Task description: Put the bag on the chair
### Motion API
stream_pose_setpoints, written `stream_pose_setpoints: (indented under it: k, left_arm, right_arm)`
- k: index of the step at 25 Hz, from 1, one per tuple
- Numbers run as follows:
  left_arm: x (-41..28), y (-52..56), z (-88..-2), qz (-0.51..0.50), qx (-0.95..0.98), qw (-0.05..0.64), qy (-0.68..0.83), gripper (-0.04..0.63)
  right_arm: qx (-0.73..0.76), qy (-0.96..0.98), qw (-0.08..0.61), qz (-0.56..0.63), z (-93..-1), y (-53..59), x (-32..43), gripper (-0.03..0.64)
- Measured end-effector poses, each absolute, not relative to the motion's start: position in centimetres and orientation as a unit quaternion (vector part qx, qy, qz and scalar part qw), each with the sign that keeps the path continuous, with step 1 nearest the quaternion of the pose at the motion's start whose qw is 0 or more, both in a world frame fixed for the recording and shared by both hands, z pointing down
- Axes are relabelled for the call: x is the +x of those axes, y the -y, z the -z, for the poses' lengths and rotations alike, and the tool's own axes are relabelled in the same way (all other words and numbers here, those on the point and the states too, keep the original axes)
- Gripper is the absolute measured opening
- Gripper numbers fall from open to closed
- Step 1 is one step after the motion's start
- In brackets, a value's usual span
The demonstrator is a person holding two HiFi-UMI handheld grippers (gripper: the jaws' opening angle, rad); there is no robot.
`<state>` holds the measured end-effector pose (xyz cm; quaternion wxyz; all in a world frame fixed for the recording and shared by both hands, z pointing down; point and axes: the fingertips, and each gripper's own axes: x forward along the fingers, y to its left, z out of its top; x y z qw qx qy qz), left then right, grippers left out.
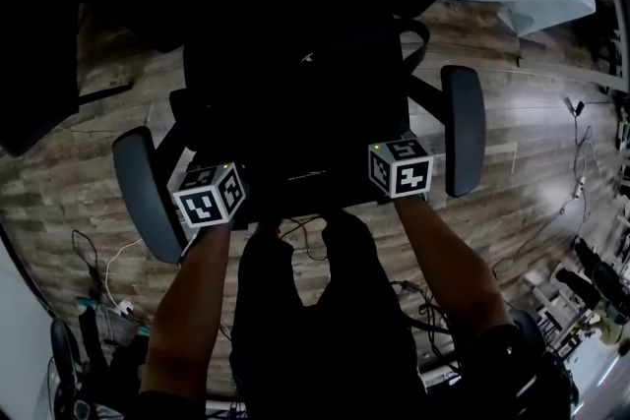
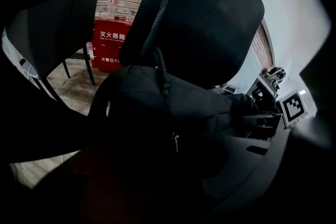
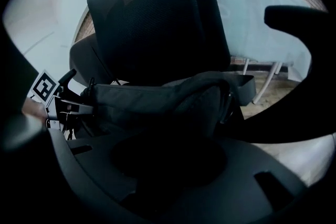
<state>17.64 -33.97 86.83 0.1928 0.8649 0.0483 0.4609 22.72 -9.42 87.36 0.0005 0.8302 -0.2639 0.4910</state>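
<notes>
bag (image 1: 295,113) lies on the chair (image 1: 463,128) seat; i see the left hand-held gripper (image 1: 211,192) at its 7 o'clock, the right hand-held gripper (image 1: 400,164) at 5 o'clock; too dark to tell either's jaws.

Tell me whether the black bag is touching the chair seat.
Cannot tell. The right gripper view shows the black bag low before the mesh backrest, but its underside is lost in darkness.

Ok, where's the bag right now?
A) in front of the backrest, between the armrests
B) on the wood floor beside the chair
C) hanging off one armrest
A: the bag lies before the backrest, between the left armrest and right armrest.
</notes>
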Motion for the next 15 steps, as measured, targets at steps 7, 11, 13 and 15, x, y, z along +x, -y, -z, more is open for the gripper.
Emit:
stream_pose_setpoints:
  k: [7,11,13,15]
  left_arm:
    - [17.9,35.1,-88.2,-0.464,0.862,0.202,-0.028,0.124]
    - [18.4,35.3,-88.8,-0.466,0.861,0.205,-0.006,0.135]
    - [18.6,35.5,-89.0,-0.464,0.861,0.209,0.003,0.142]
    - [18.7,35.6,-89.2,-0.460,0.863,0.210,0.006,0.147]
  right_arm:
    - [0.823,0.222,-0.043,-0.521,-89.5,9.5,23.1,0.160]
    - [0.806,0.230,-0.063,-0.542,-91.1,9.3,23.7,0.198]
    - [0.806,0.228,-0.069,-0.542,-91.4,9.4,23.8,0.198]
    - [0.808,0.226,-0.071,-0.539,-91.5,9.4,23.9,0.199]
